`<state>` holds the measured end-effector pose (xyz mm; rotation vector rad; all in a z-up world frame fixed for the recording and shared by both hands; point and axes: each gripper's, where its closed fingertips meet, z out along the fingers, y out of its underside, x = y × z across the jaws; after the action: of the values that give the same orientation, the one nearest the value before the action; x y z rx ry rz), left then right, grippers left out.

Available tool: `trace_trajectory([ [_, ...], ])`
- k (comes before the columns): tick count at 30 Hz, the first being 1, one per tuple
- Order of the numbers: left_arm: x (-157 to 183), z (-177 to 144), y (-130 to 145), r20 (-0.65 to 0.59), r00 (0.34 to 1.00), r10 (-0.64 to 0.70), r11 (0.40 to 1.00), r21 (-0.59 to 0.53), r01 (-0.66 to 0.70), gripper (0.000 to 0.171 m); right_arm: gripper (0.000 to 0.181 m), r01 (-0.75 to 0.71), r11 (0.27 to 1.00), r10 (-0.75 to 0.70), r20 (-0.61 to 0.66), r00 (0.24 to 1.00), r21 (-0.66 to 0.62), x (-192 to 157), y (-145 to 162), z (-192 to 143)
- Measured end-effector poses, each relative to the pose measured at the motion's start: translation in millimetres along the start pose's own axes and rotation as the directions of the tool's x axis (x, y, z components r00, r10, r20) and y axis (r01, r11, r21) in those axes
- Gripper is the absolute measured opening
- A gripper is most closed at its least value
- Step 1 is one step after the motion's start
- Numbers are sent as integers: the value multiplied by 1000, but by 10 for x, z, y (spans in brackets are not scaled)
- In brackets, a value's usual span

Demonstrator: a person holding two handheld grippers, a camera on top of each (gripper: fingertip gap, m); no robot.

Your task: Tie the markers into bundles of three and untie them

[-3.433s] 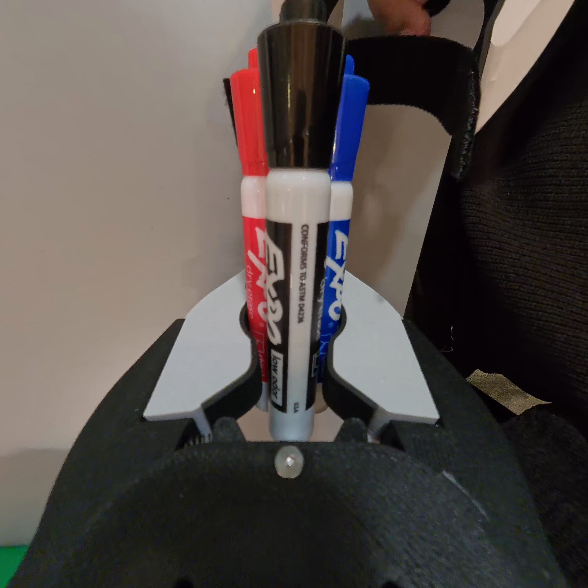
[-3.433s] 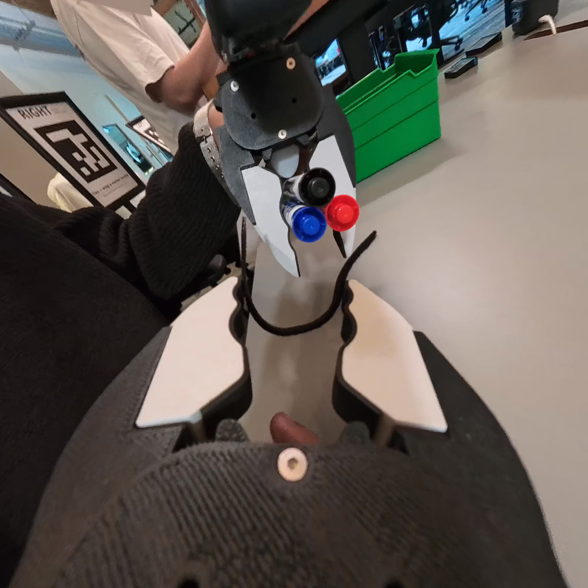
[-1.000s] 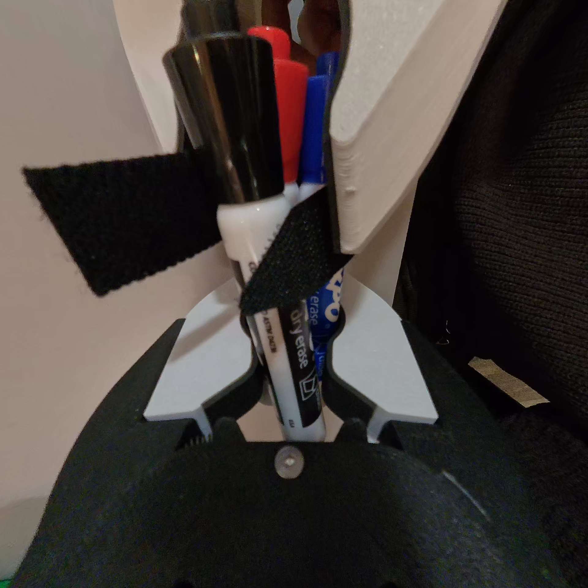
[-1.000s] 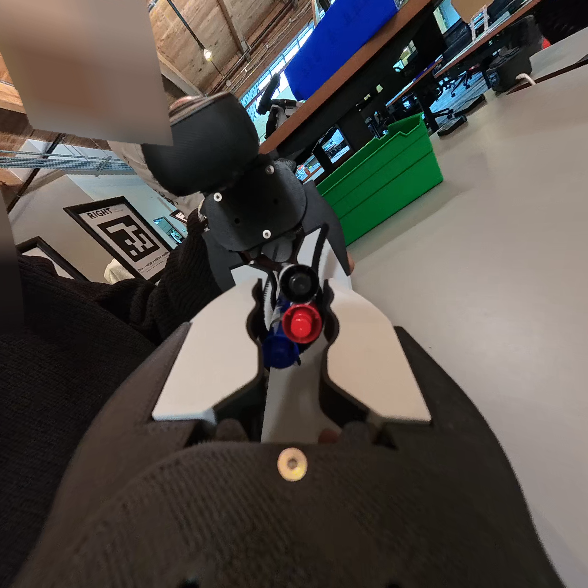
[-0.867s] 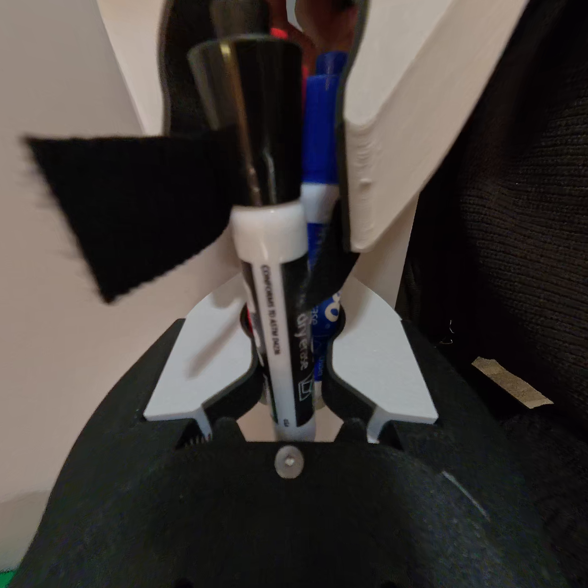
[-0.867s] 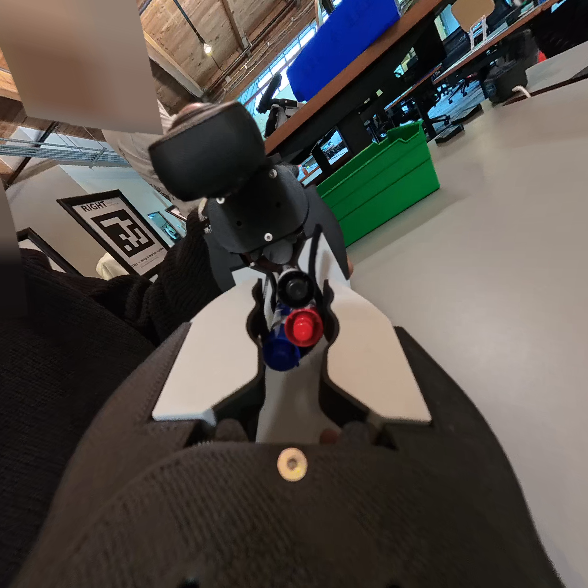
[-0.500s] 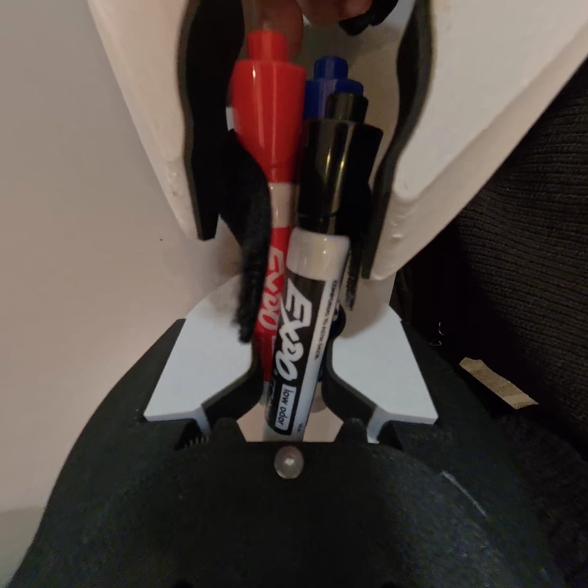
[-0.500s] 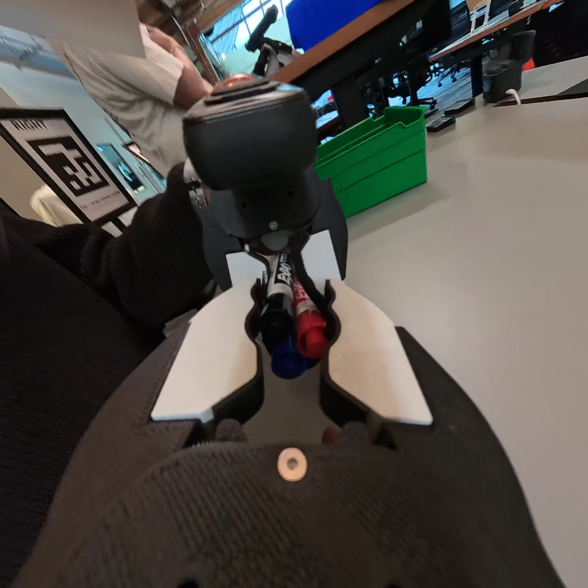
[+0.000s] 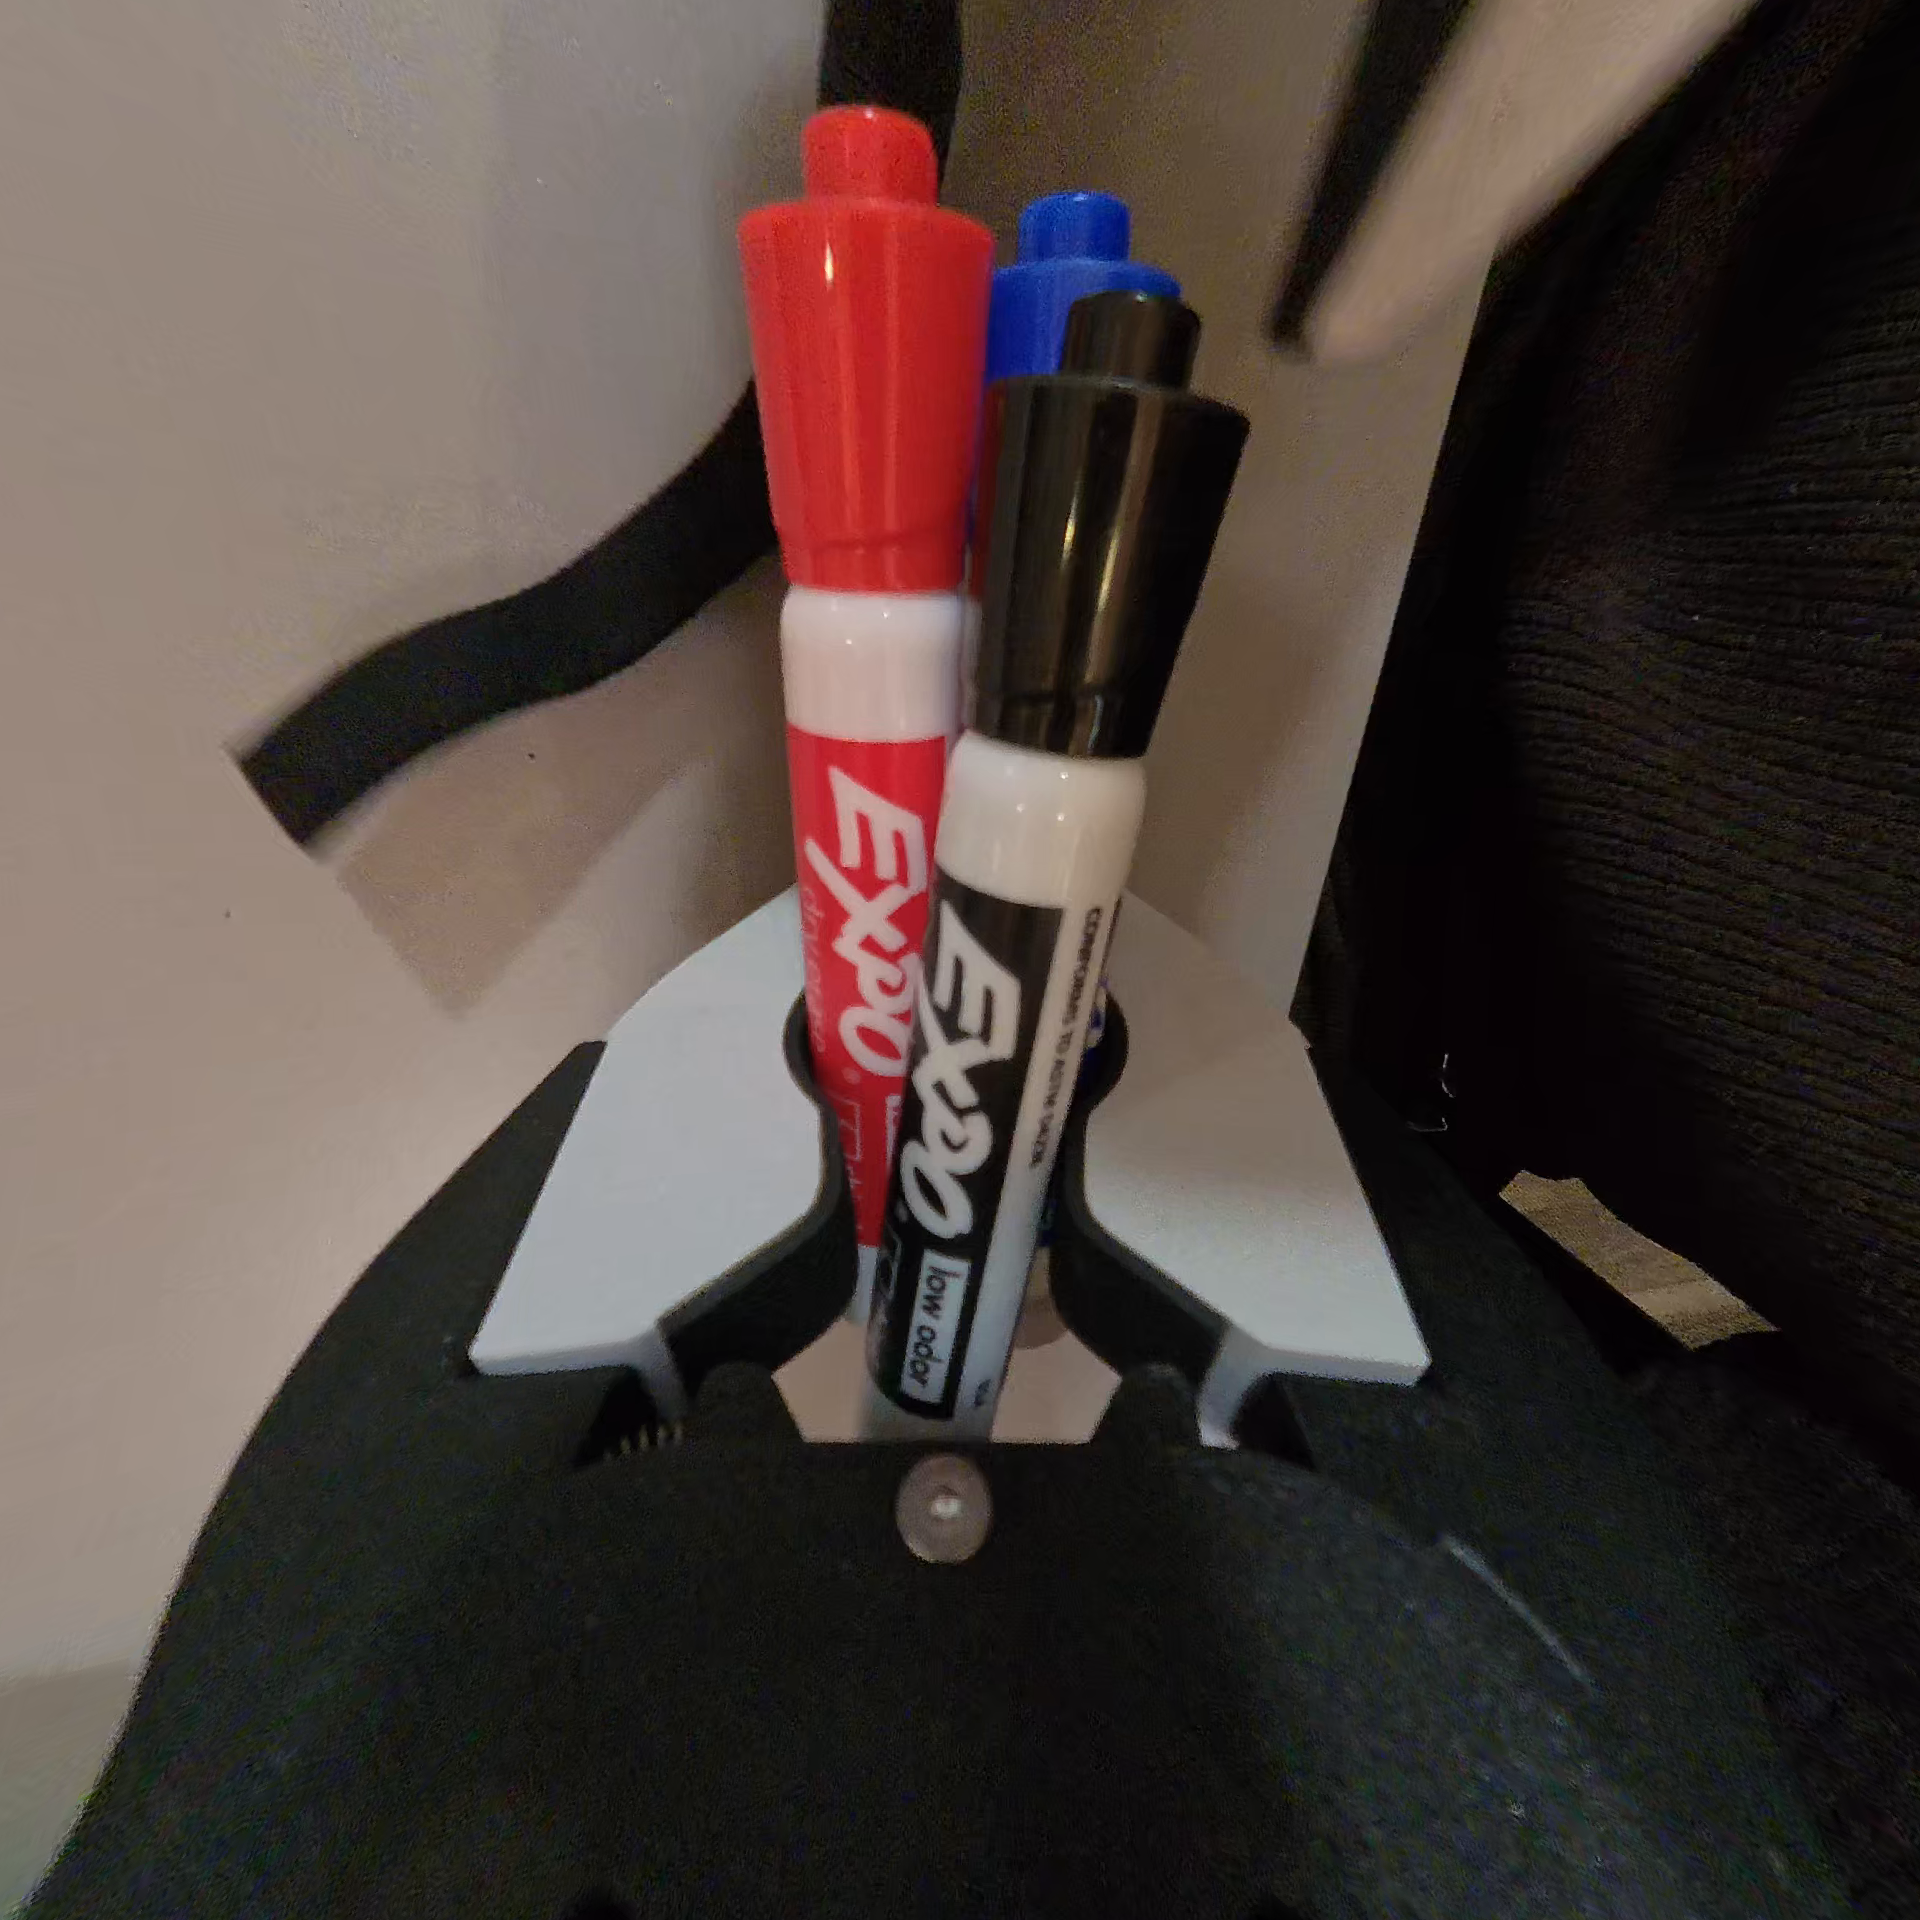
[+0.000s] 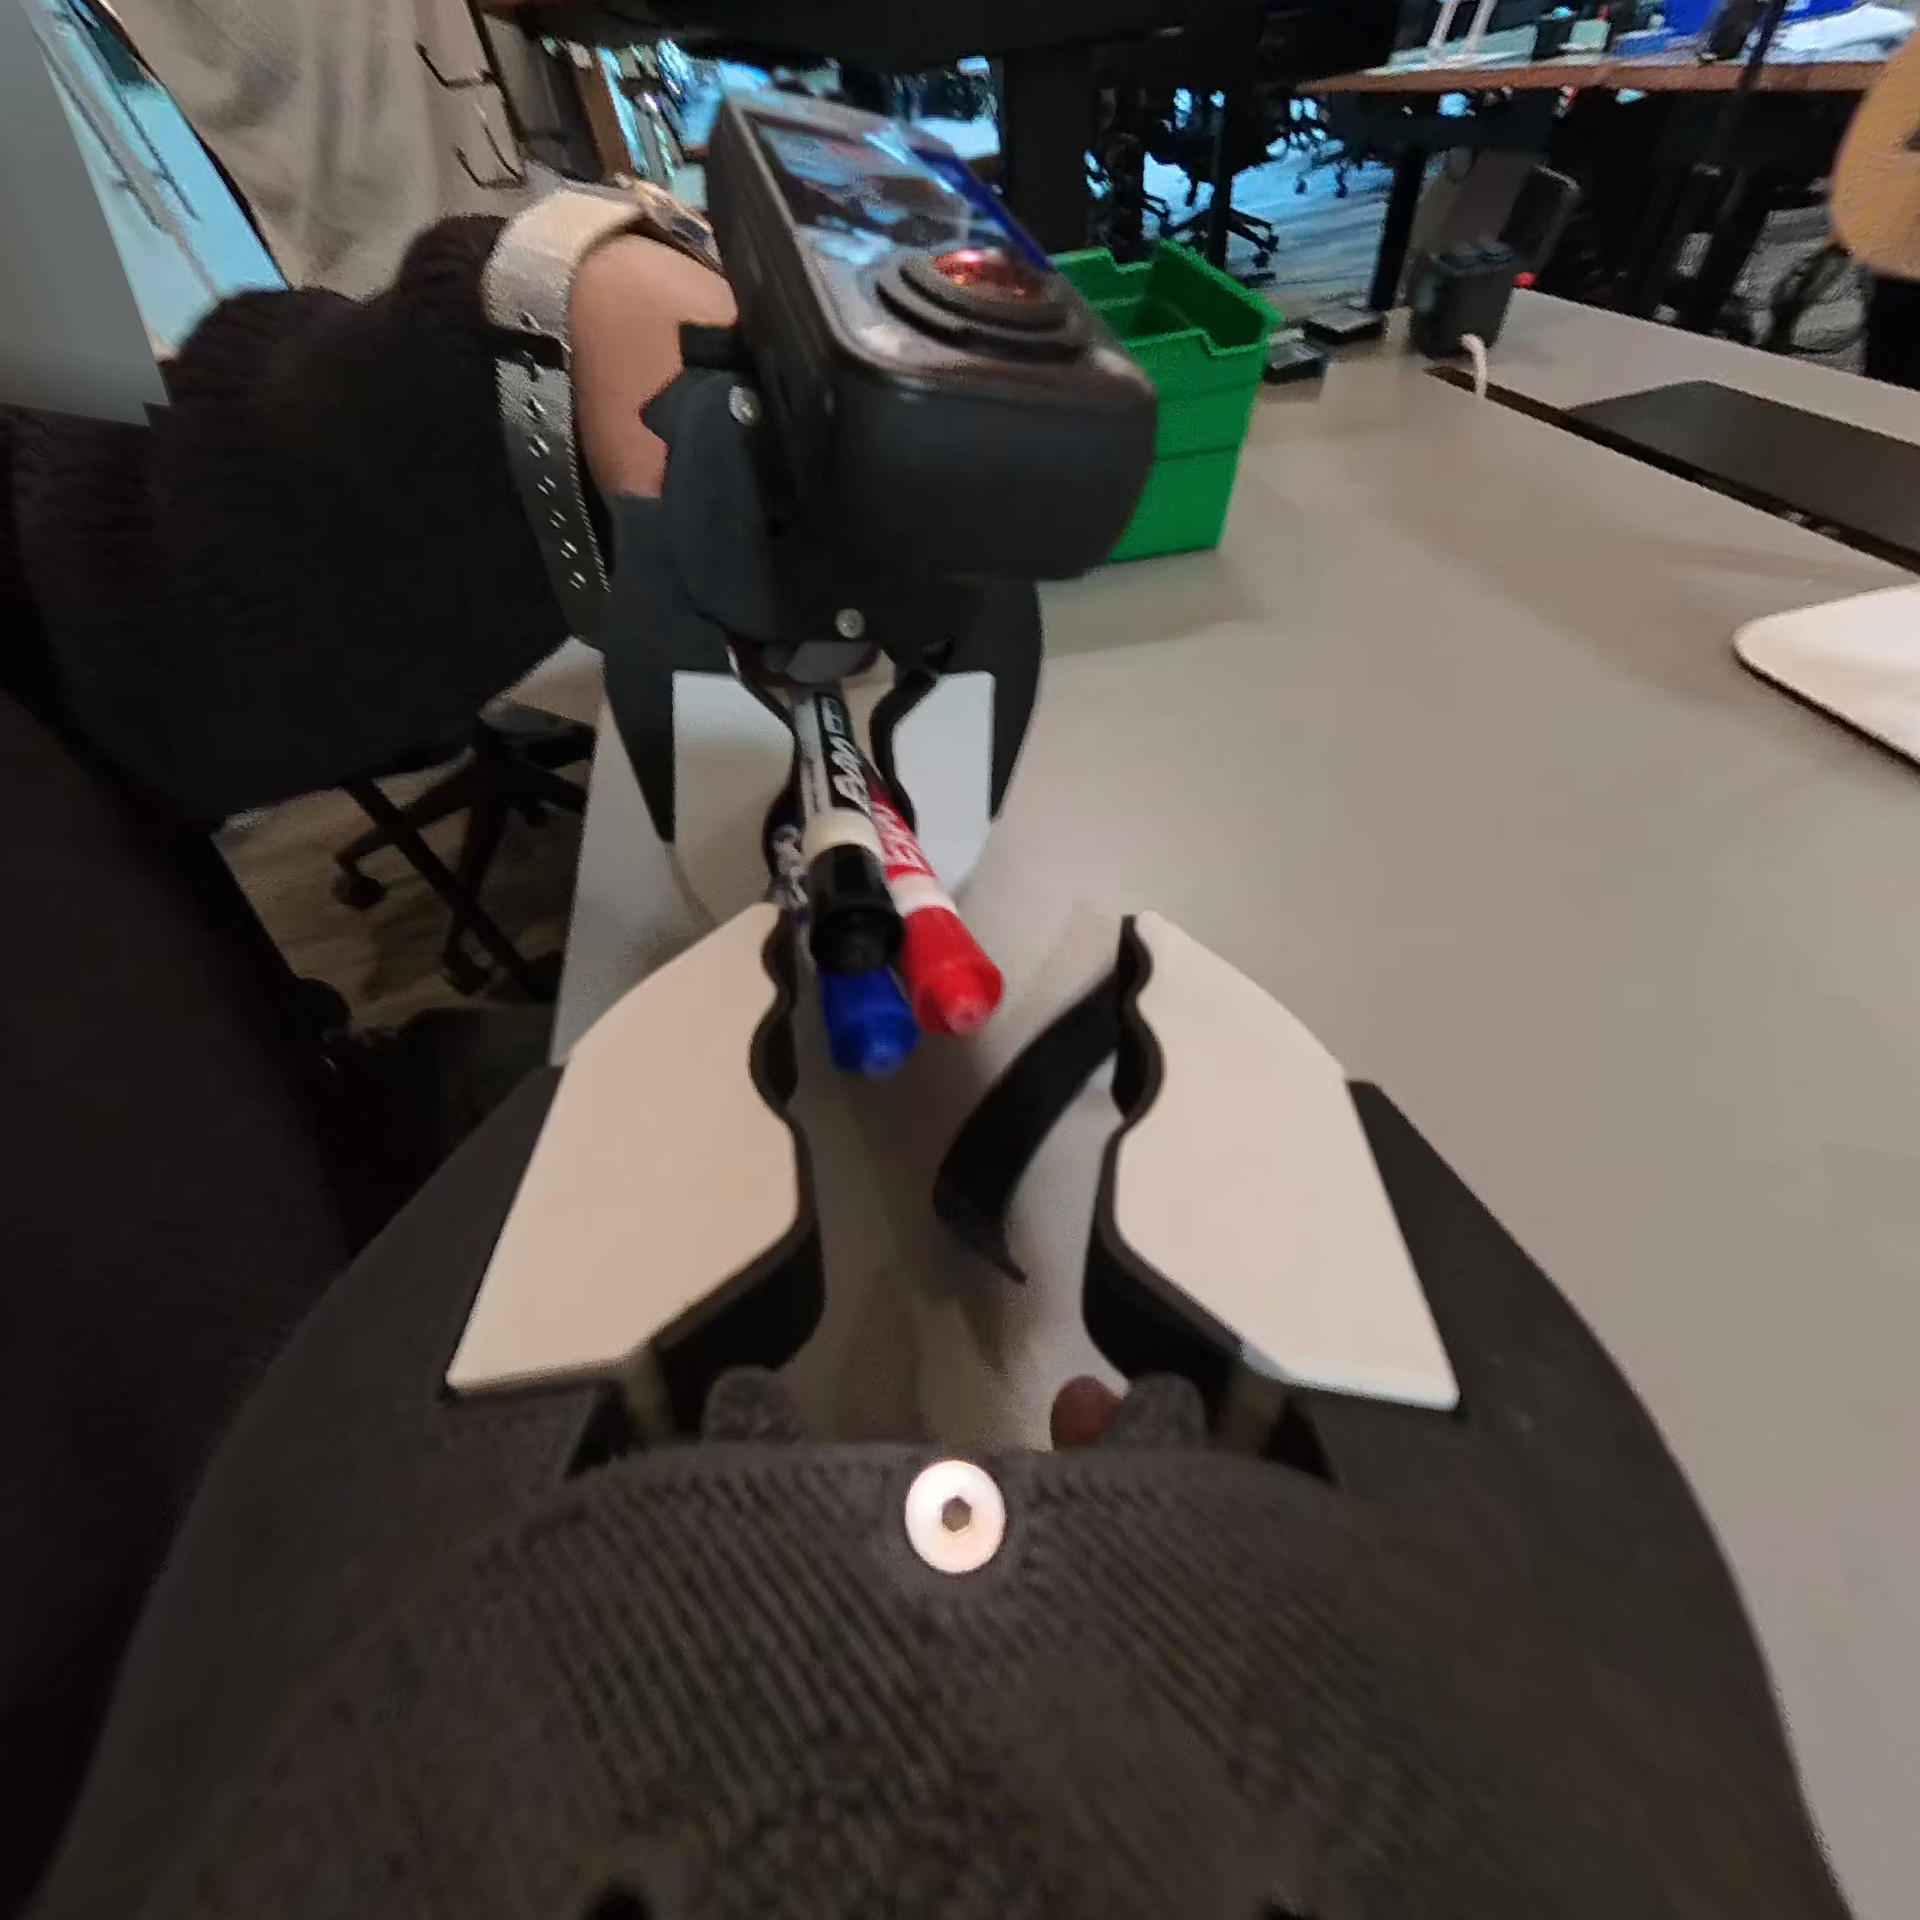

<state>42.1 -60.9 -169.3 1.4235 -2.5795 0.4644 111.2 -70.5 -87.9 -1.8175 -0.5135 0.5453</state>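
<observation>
Markers, three of them, sit clenched between the jaws of the left gripper (image 9: 951, 1122): the red marker (image 9: 868, 582) on the left, the black marker (image 9: 1049, 831) nearest the camera, and the blue marker (image 9: 1081, 281) behind them, caps pointing away from the gripper body. The right gripper (image 10: 951, 1049) stands released, jaws spread wide, with the marker caps poking just inside its opening on the left and touching neither finger as far as can be seen. The black strap (image 10: 1023, 1122) hangs loose against the inner edge of its right finger; whether it clings to the pad or merely drapes there cannot be told. In the left wrist view the strap curls freely to the left of the markers, around none of them.

Beyond the tongs lie a grey table (image 10: 1507, 831), a green bin (image 10: 1184, 416) at the far side and a white pad (image 10: 1839, 665) far right.

Judging by this, no bundle is tied: the markers are gathered, but the strap has yet to be wound and fastened, or it has just come off in the untying half.

Half a second ago the right gripper's fingers closed around the caps with the strap pressed against the red marker; now they have opened and drawn back, and the strap has fallen away.
</observation>
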Motion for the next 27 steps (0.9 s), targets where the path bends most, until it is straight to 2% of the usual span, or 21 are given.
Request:
trace_trajectory([
  [3, -57, 41, 15, 13, 1000, 0, 1000, -3, 0, 46, 60, 41, 992, -53, -104, 993, -115, 219, 190, -152],
  [5, -104, 57, 13, 24, 1000, 3, 1000, 12, -4, 46, 57, 70, 965, -116, -172, 978, -253, 378, 408, -249],
  [7, -132, 54, 16, 15, 1000, -8, 999, 36, 8, 46, 57, 115, 913, -199, -181, 963, -391, 475, 643, -340],
  [9, -165, 48, 38, 9, 1000, -25, 998, 55, 25, 46, 56, 123, 874, -231, -178, 956, -471, 543, 813, -426],
  [11, -209, 57, 90, 9, 999, -48, 997, 56, 47, 46, 57, 69, 872, -149, -127, 981, -485, 467, 914, -418],
  [14, -240, 39, 112, -9, 998, -69, 993, 91, 69, 46, 46, 37, 878, -79, -68, 995, -476, 340, 943, -290],
  [17, -279, 17, 162, -5, 996, -91, 991, 96, 91, 46, 35, 109, 874, -141, -32, 990, -473, 228, 912, -139],
  [21, -294, 5, 191, -4, 994, -105, 990, 98, 105, 46, 31, 240, 850, -251, 41, 967, -468, 13, 869, 65],
  [24, -300, 2, 214, 13, 994, -111, 991, 79, 110, 46, 10, 337, 797, -346, 78, 935, -502, -66, 911, 127],
  [26, -288, 3, 227, 16, 994, -113, 992, 65, 111, 46, 13, 349, 791, -356, 85, 931, -503, -96, 912, 136],
  [27, -283, 5, 230, 18, 994, -111, 992, 61, 110, 46, 25, 340, 794, -349, 80, 934, -504, -92, 903, 126],
])
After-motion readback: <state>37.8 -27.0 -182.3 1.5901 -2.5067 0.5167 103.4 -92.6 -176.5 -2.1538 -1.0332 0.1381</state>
